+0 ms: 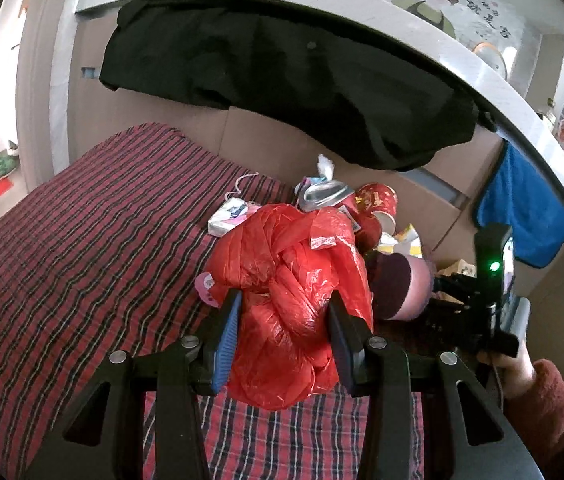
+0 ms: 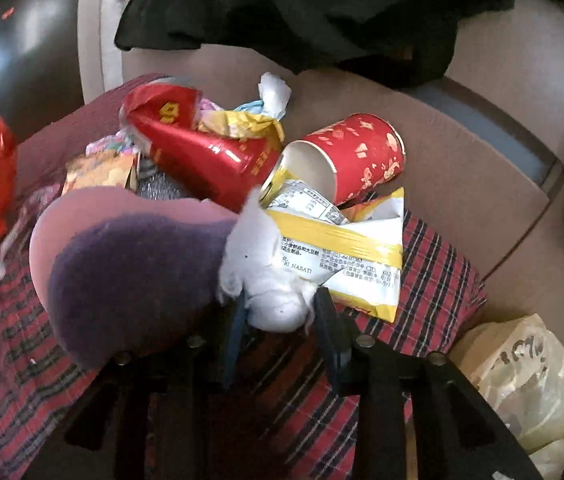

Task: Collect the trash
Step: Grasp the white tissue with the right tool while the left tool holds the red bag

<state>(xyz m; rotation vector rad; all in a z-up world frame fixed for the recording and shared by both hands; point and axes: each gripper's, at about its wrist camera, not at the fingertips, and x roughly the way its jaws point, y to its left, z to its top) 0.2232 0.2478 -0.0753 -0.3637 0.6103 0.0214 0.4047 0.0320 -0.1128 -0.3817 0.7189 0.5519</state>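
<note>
1. While the left tool [image 1: 284, 330] clamps the red bag [image 1: 290, 280], trash lies piled at the bed's [image 1: 81, 240] far edge.
2. Right tool [image 2: 279, 316], part open, straddles a tissue [image 2: 265, 276]; cup [image 2: 354, 156] and wrapper [image 2: 346, 248] remain uncollected.

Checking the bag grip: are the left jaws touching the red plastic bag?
Touching. The left wrist view shows the red plastic bag bunched between the left gripper jaws, both pressing it.

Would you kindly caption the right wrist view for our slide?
Right claw around a white tissue wad beside red paper cup and snack wrappers on a plaid bedspread.
</note>
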